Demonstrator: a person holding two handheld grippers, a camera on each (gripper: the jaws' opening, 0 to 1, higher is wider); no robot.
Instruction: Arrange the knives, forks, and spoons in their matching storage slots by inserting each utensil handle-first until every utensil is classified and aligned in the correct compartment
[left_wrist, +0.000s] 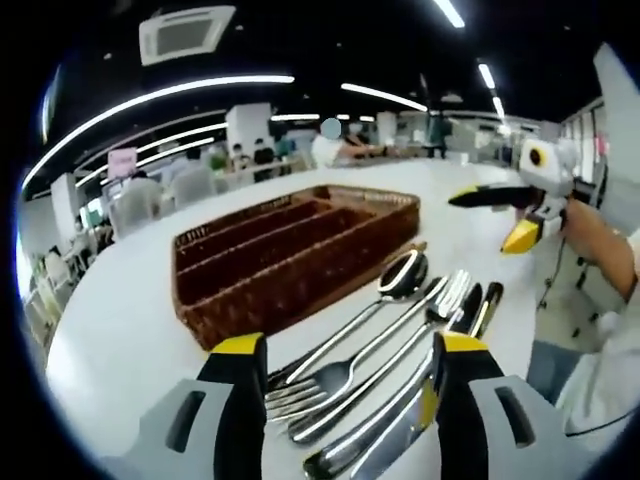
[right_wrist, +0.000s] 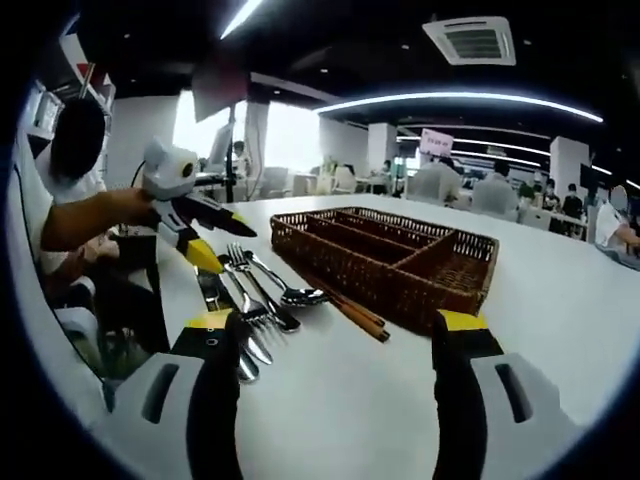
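A brown wicker cutlery tray (left_wrist: 215, 310) (right_wrist: 420, 295) with long slots lies on the white table (left_wrist: 120, 330), and its slots look empty. Beside it lies a loose row of steel spoons (left_wrist: 402, 275), forks (left_wrist: 300, 395) and dark-handled knives (left_wrist: 478, 305); in the right gripper view the same cutlery (right_wrist: 262, 300) lies left of the tray. My left gripper (left_wrist: 348, 350) (right_wrist: 237, 250) is open, low over the cutlery, holding nothing. My right gripper (right_wrist: 335, 330) (left_wrist: 478, 225) is open too, above the table edge and apart from the cutlery.
Two brown chopsticks (right_wrist: 352, 312) lie between the cutlery and the tray. A person's hand (right_wrist: 120, 210) and sleeve (left_wrist: 620, 350) are at the table edge. Other tables, chairs and seated people (right_wrist: 495, 190) fill the hall behind.
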